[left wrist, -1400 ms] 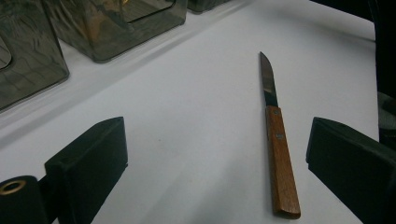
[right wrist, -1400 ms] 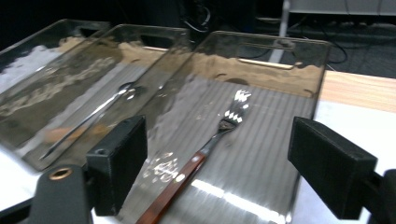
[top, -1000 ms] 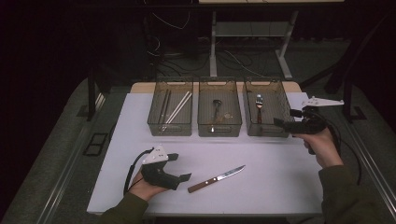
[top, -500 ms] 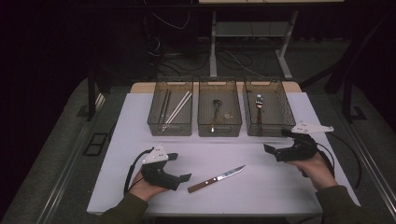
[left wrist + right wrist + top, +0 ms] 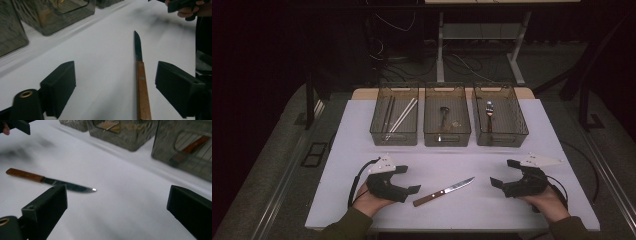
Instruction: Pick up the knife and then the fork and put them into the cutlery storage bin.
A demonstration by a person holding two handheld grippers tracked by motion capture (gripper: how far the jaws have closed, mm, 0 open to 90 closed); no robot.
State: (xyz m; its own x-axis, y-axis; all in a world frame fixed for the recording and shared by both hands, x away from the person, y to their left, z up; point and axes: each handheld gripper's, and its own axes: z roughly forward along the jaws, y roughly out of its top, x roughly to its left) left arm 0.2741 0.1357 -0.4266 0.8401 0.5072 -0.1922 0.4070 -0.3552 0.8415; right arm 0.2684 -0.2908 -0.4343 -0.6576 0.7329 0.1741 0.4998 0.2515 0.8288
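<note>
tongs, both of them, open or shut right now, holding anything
Left tongs: open, holding nothing; the knife lies on the table between the jaws.
Right tongs: open, holding nothing.

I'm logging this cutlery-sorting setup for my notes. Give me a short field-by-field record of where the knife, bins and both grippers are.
knife: flat on the white table, wooden handle toward the person, held by nothing
left gripper: open, beside the handle, jaws just closing a little
right gripper: open, off the blade tip
bins: three smoky bins in a row at the far edge, utensils inside
</note>
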